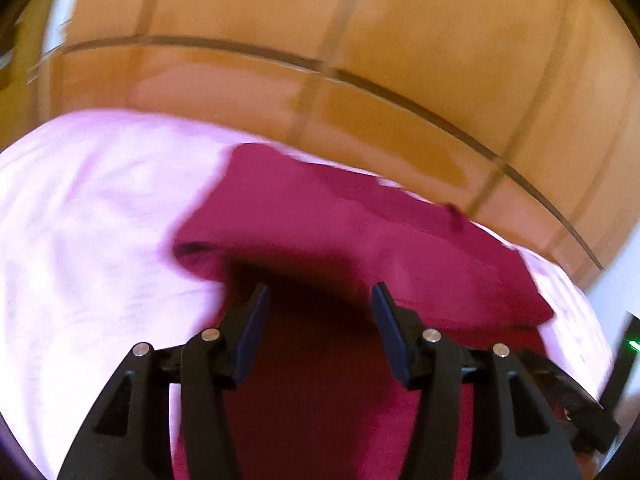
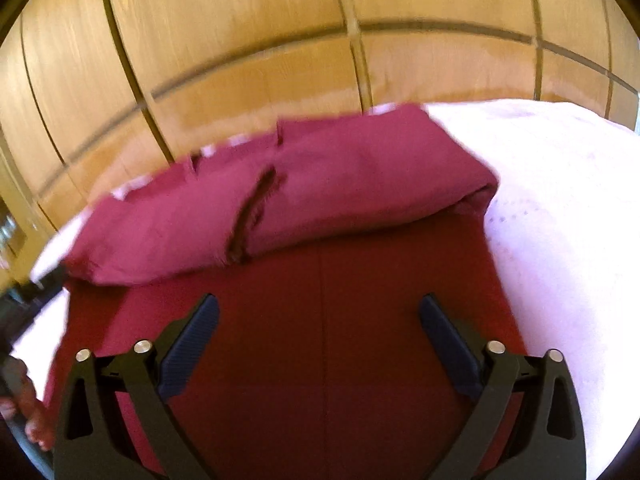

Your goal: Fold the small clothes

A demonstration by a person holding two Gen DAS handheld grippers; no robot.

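In the left wrist view, the left hand-held gripper (image 1: 320,296) hangs low over a dark crimson cloth garment (image 1: 360,232), its two black fingers with dark blue pads (image 1: 252,336) spread apart and holding nothing. The garment lies directly under and ahead of it on a pale pink bed sheet (image 1: 88,240), and this view is blurred.

In the right wrist view, the right hand-held gripper (image 2: 320,312) is likewise spread wide and empty above the flat lower layer of the same crimson garment (image 2: 320,340). Just beyond its fingertips, the far part of the garment is folded back toward the camera as a thicker band with a dark slit near its middle. The pink sheet (image 2: 560,220) extends to the right. At the left edge, part of the other black gripper shows near the fold's end.

Behind the bed stands a wall of orange-brown wooden panels (image 2: 248,48) with dark seams.
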